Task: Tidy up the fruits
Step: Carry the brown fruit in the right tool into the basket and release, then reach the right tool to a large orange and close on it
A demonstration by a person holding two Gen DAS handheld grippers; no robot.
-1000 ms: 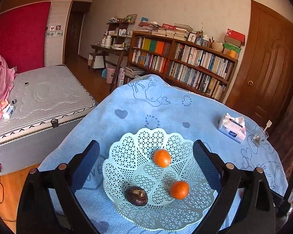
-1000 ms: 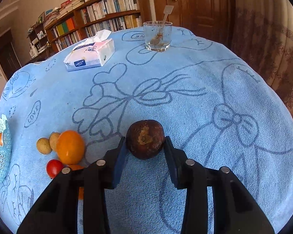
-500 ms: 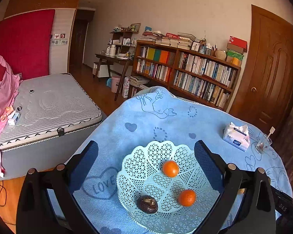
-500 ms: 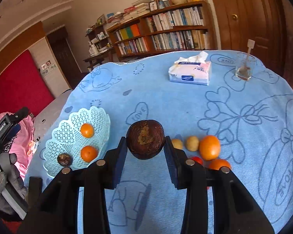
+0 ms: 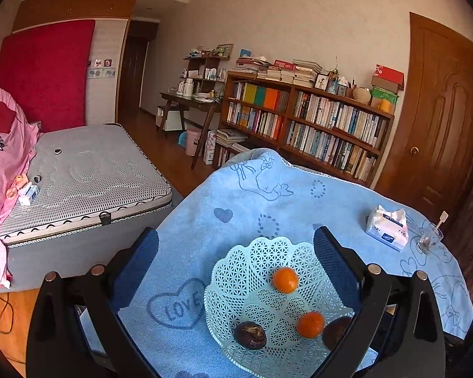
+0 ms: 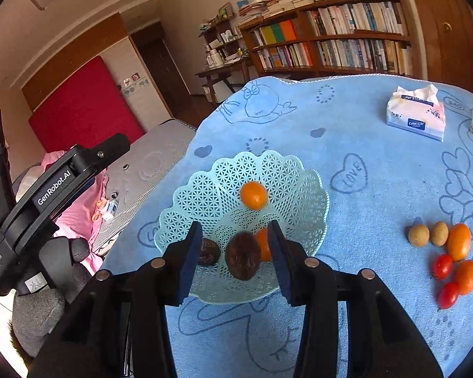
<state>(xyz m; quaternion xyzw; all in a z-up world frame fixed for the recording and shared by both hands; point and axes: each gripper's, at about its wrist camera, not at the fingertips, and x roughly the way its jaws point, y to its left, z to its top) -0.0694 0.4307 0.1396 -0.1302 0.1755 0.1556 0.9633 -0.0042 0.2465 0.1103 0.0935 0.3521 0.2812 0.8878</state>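
Right gripper [image 6: 235, 260] over basket [image 6: 312, 189] — jaws spread, brown fruit [image 6: 242, 260] loose between them, apparently dropping into basket near table's left edge. Left gripper [image 5: 235, 263] spread wide, empty, hovering clear. Remaining fruits [image 6: 447, 252] wait toward table's right edge.

The right gripper [image 6: 235, 245] has swung over to the basket [image 6: 205, 195] and opened; the brown fruit [image 6: 242, 260] it clamped a moment ago now sits loose between its spread fingers, inside the basket.
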